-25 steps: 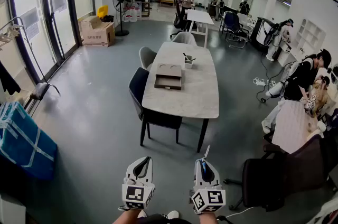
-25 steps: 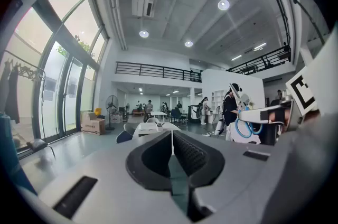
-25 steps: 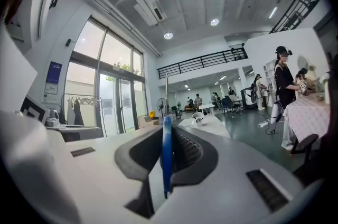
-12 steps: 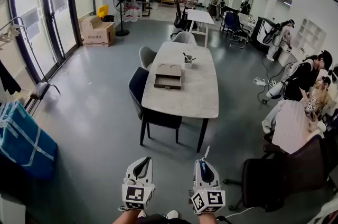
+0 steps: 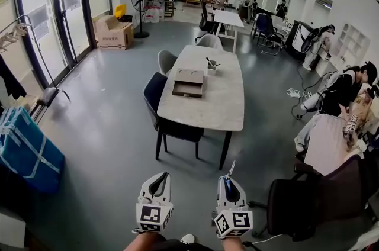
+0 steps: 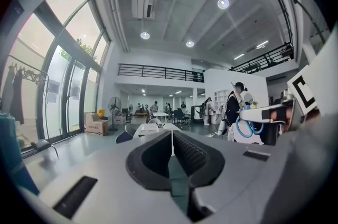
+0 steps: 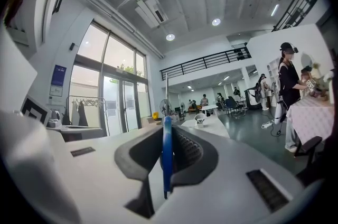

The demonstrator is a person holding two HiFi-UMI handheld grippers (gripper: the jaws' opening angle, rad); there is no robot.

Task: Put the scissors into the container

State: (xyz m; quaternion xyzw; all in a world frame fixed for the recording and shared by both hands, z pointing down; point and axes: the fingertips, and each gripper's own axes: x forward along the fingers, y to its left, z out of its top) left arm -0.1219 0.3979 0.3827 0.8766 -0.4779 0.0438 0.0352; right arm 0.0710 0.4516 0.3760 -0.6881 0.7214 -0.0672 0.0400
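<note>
My right tool is clamped on the scissors: the blue handle is pinched between the pads, and the thin metal tip pokes out past them. My left tool has its jaws pressed together with nothing between them. I hold both side by side, low over the grey floor. Well ahead stands the long pale worktop. It carries a small white container toward its far end, with a brown tray just beside it.
</note>
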